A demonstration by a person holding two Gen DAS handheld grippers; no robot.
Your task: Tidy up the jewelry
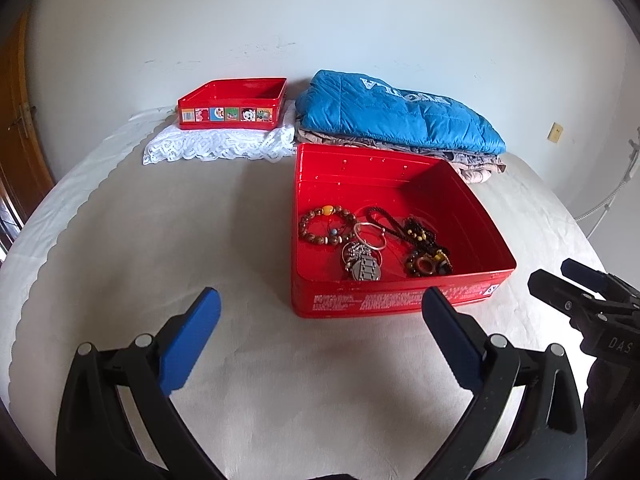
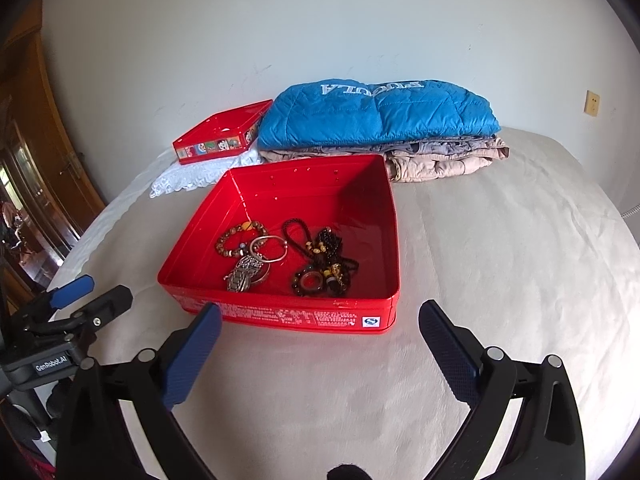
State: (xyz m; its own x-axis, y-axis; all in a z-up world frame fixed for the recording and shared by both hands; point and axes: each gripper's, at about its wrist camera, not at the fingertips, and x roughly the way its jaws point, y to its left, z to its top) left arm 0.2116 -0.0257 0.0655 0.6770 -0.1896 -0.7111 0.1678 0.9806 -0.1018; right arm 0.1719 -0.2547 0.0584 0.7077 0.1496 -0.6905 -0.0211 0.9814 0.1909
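Note:
A red tin box [image 1: 400, 304] [image 2: 280, 312] lies open on the bed. Inside it are a wooden bead bracelet [image 1: 326, 224] [image 2: 236, 236], a silver bangle [image 1: 370, 236] [image 2: 270, 248], a metal pendant [image 1: 362, 266] [image 2: 242, 274] and dark bead necklaces [image 1: 428, 252] [image 2: 324, 268]. My left gripper [image 1: 320, 304] is open and empty, just short of the box's near wall. My right gripper [image 2: 320, 316] is open and empty too, in front of the box's near right corner. Each gripper shows in the other's view, the right gripper [image 1: 568, 284] at the right edge and the left gripper [image 2: 88, 292] at the left edge.
A second red tin [image 1: 234, 104] [image 2: 216, 136] rests on white lace cloth [image 1: 216, 146] at the back. Folded clothes topped by a blue quilted jacket [image 1: 396, 116] [image 2: 376, 114] lie behind the box. The bed cover [image 1: 160, 240] is beige. A wooden door [image 2: 36, 160] stands at left.

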